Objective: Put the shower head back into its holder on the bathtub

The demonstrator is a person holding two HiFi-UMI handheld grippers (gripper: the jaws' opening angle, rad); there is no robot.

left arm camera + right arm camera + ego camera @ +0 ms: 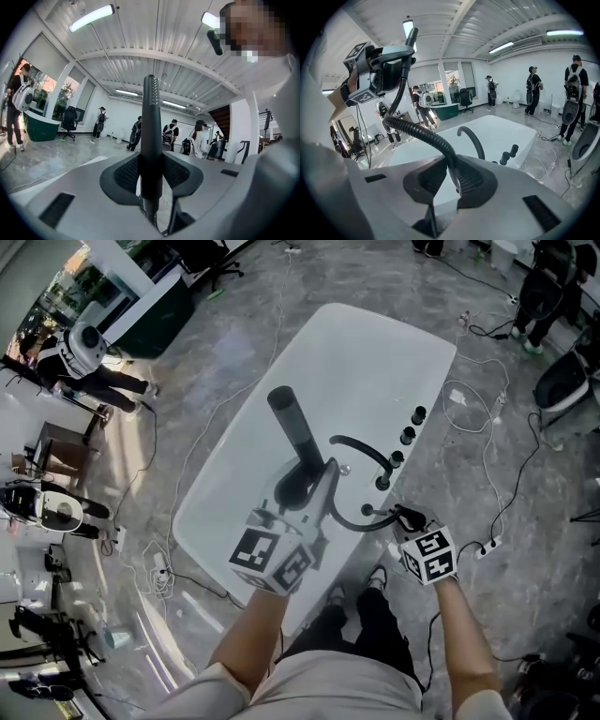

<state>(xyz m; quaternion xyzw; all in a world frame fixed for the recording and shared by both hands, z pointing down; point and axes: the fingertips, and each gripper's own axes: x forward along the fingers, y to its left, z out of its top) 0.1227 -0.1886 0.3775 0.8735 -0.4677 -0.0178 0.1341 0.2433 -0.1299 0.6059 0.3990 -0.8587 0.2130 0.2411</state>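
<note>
Head view: my left gripper holds the black cylindrical shower head over the white oval bathtub. Left gripper view: jaws clamped on its handle, upright between them. Right gripper view: my right gripper has its jaws pinched on the black ribbed hose.

A white bathtub stands on a grey marbled floor. The shower head, ribbed hose, curved spout and knobs are black. The grey left gripper and right gripper carry cubes patterned with black-and-white squares.
</note>
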